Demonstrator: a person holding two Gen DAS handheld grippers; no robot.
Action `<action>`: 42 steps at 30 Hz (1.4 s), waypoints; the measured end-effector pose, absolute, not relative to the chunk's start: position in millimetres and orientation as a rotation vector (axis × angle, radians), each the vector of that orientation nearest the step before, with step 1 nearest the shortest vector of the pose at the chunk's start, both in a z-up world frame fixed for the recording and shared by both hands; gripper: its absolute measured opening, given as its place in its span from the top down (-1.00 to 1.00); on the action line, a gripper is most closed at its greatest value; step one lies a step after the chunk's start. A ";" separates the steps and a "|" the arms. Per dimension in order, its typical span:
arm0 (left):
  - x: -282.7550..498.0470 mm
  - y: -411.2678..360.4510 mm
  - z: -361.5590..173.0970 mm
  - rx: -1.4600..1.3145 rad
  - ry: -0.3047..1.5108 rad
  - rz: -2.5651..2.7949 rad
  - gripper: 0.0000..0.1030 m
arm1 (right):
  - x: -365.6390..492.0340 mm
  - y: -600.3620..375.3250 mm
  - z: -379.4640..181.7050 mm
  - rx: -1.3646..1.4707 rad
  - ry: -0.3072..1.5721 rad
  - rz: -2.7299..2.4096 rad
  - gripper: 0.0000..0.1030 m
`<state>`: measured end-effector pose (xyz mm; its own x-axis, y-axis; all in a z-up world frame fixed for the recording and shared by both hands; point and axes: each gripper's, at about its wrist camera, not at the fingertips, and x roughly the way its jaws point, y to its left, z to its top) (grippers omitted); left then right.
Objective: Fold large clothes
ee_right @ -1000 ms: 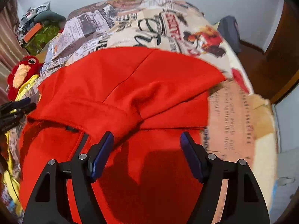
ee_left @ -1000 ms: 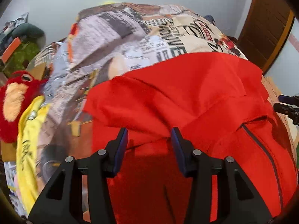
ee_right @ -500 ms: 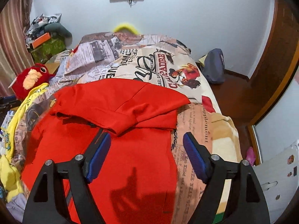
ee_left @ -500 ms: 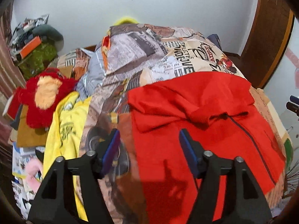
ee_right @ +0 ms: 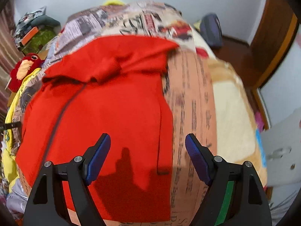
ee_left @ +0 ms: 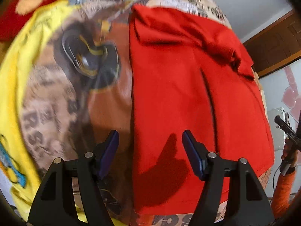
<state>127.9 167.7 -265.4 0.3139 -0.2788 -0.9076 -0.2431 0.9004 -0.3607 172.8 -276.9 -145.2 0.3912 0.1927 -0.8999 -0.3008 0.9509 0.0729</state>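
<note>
the red hoodie (ee_left: 178, 94) lies flat on the printed bedspread (ee_right: 191, 101) (hood folded down); left gripper (ee_left: 150, 141) and right gripper (ee_right: 147, 145) hover wide open, holding nothing, over its side edges.

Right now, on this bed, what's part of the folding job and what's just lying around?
Part of the job:
- red garment, spread flat on the bed
- left claw and right claw, both open above it

Lying about:
- yellow garment
- red plush toy
- printed bedcover
- dark bag on the floor
</note>
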 end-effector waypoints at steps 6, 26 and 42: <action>119.0 156.4 -297.2 -0.617 1.306 -0.097 -0.33 | 176.3 -300.4 -184.3 0.036 1.237 0.280 -0.53; 116.3 136.3 -226.7 -0.434 1.118 -0.085 0.94 | 184.6 -294.1 -176.0 0.245 1.234 0.415 0.83; 229.4 175.0 -129.4 -0.495 0.833 -0.062 0.94 | 261.2 -263.0 -93.4 0.265 0.999 0.473 0.83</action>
